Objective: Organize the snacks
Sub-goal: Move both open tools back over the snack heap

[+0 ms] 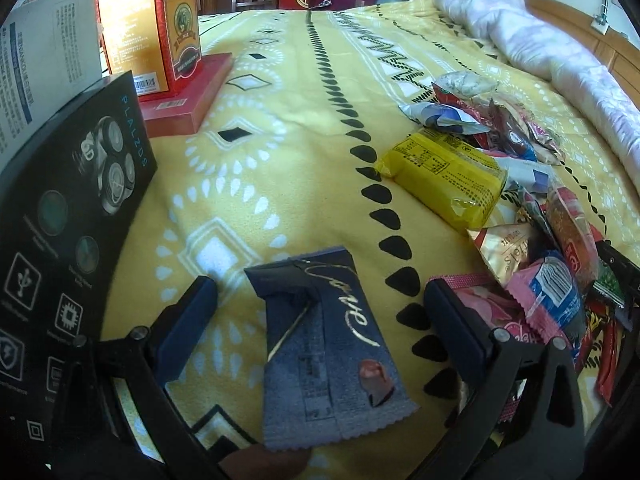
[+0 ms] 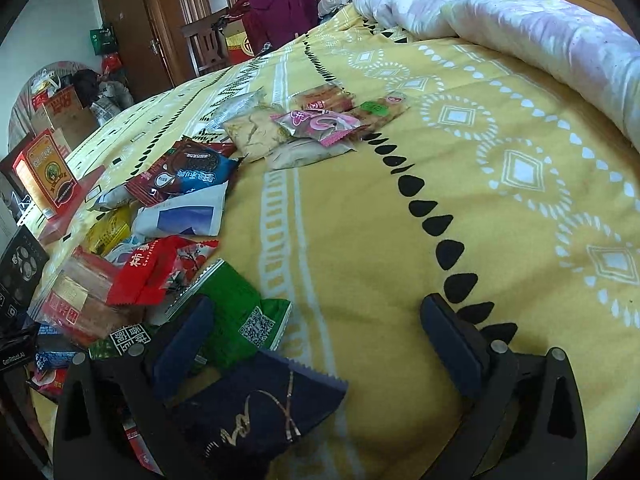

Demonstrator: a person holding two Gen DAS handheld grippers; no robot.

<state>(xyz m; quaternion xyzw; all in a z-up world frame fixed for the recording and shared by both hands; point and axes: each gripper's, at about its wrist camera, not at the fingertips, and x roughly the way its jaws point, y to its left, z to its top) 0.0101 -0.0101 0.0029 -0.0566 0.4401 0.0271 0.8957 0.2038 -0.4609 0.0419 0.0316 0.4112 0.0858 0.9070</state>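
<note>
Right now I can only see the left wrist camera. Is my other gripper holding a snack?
Observer: No. The right gripper is open. A dark blue packet with gold writing lies loose between its fingers, nearer the left one.
Operator: What's next to it?
Observer: A green packet with a square code lies right by the left finger.
Operator: Is anything hiding past my big pile?
Observer: Yes, a clear packet with a green label lies farther up the bedspread.
</note>
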